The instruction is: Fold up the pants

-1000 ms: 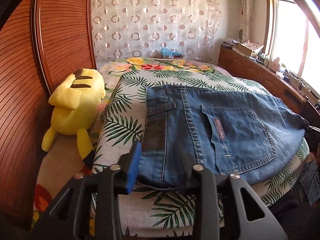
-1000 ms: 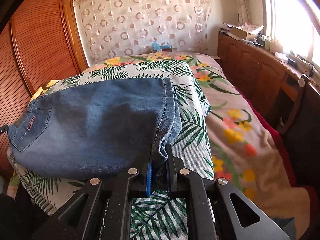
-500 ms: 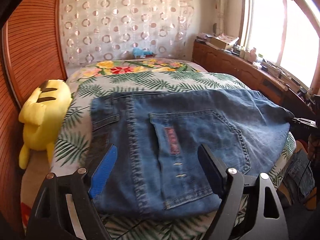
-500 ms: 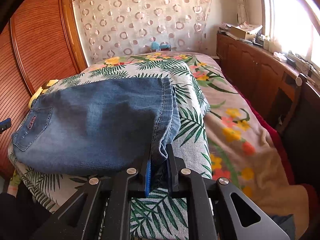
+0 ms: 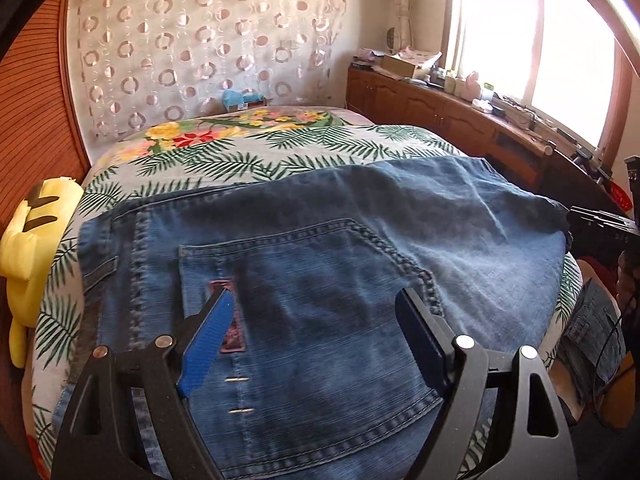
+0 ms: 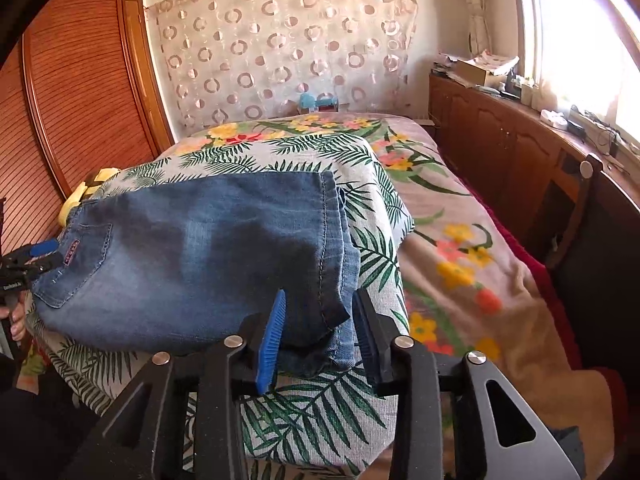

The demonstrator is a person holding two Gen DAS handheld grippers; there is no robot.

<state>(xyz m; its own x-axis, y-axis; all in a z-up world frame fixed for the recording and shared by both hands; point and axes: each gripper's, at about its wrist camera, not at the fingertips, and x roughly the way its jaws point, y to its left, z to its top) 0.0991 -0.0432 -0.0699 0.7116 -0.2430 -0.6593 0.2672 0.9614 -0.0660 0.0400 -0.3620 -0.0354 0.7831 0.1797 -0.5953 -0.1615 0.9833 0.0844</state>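
Observation:
Blue denim pants (image 5: 320,264) lie folded on the leaf-print cover (image 5: 240,160) of the bed, back pocket up. My left gripper (image 5: 316,308) is open, its jaws wide apart above the back pocket (image 5: 312,320), holding nothing. My right gripper (image 6: 320,304) is open, its jaws on either side of the stacked hem corner (image 6: 332,312) of the pants (image 6: 192,252) at their right end. The left gripper also shows at the left edge of the right wrist view (image 6: 28,260), and the right gripper at the right edge of the left wrist view (image 5: 600,224).
A yellow plush toy (image 5: 28,248) lies at the bed's left side against a slatted wooden wardrobe (image 6: 80,92). A wooden cabinet (image 6: 500,140) with clutter runs under the window on the right. More denim (image 5: 588,336) hangs below the bed's right front edge.
My left gripper opened, let go of the waistband edge and moved right over the back pocket. My right gripper opened and let go of the hem corner, which now rests between its jaws.

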